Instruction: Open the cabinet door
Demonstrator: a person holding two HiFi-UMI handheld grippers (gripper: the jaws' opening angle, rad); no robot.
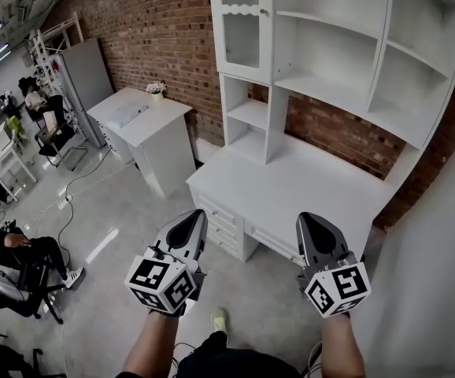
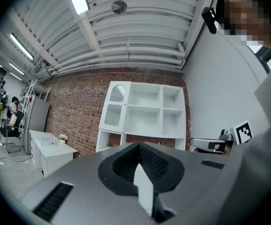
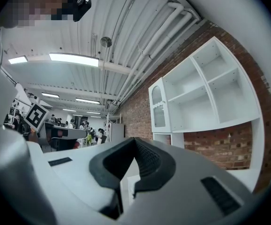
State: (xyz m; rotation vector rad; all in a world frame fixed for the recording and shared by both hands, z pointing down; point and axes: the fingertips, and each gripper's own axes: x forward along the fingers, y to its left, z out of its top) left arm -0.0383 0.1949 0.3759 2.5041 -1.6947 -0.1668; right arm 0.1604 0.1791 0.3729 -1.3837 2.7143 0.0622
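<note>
A white desk (image 1: 306, 183) with a shelf hutch stands against the brick wall. The cabinet door (image 1: 242, 30), white-framed with ribbed glass, is at the hutch's upper left and is closed. It also shows in the left gripper view as the cabinet door (image 2: 114, 110) and in the right gripper view as the cabinet door (image 3: 159, 111). My left gripper (image 1: 194, 220) and right gripper (image 1: 314, 223) hover side by side in front of the desk, well below and short of the door. Both are shut and hold nothing, as the left gripper (image 2: 139, 147) and right gripper (image 3: 135, 141) show close up.
Open shelves (image 1: 345, 53) fill the hutch right of the door. Desk drawers (image 1: 220, 225) face me. A white side table (image 1: 145, 120) with a small flower pot (image 1: 157, 90) stands to the left, a grey cabinet (image 1: 82, 77) beyond it. Seated people (image 1: 11, 250) and cables are at far left.
</note>
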